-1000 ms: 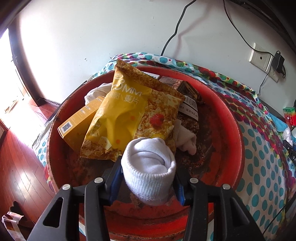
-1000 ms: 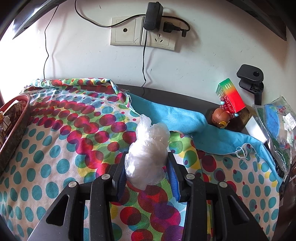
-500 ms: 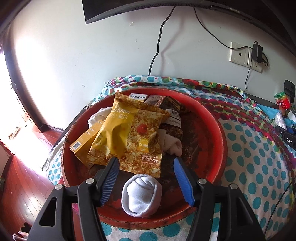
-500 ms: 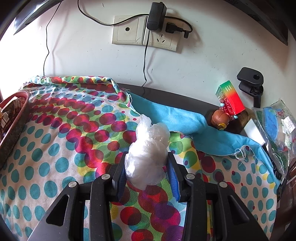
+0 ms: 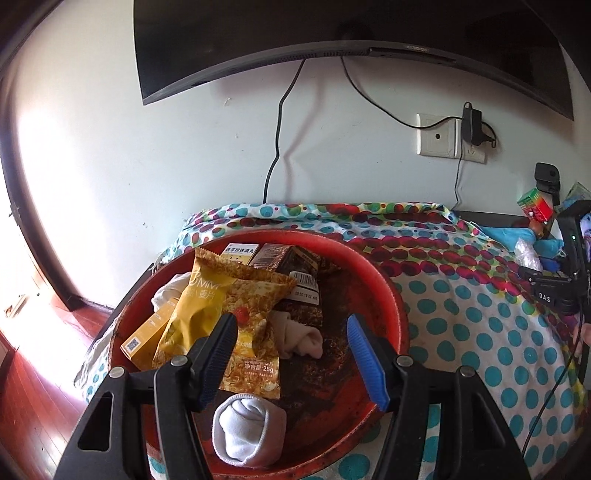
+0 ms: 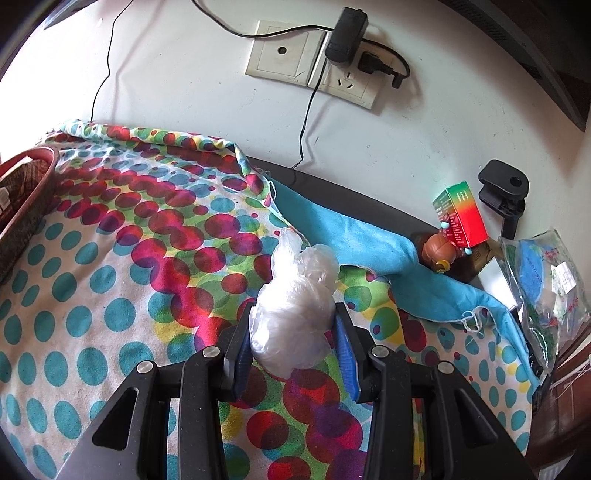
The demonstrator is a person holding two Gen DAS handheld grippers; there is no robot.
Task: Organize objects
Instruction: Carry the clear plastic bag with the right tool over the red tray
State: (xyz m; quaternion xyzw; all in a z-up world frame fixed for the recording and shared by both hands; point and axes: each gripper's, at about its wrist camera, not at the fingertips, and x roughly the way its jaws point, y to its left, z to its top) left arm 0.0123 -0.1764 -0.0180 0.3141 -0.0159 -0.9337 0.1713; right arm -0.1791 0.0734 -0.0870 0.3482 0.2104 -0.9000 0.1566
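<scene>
A rolled white sock (image 5: 248, 428) lies at the near edge inside the red basin (image 5: 395, 295). My left gripper (image 5: 290, 328) hangs open above and behind it, nothing between its blue pads. The basin also holds a yellow cereal packet (image 5: 221, 317), a yellow box (image 5: 147, 332), a brown packet (image 5: 295, 269) and a beige sock (image 5: 301, 338). In the right wrist view my right gripper (image 6: 293, 317) is shut on a crumpled clear plastic bag (image 6: 295, 310), held over the dotted cloth (image 6: 110, 258). The same bag (image 5: 528, 254) shows small at the right of the left wrist view.
A blue cloth (image 6: 354, 236) lies behind the bag. At the right stand a red-green box (image 6: 461, 214), a small brown figure (image 6: 439, 251), a black clamp (image 6: 502, 192) and a clear packet (image 6: 546, 280). Sockets and cables (image 6: 325, 62) are on the wall, a monitor (image 5: 332, 33) above.
The left gripper let go of the white sock, which now lies in the basin, and has opened wide and pulled up and back. The right gripper still holds the plastic bag, barely moved.
</scene>
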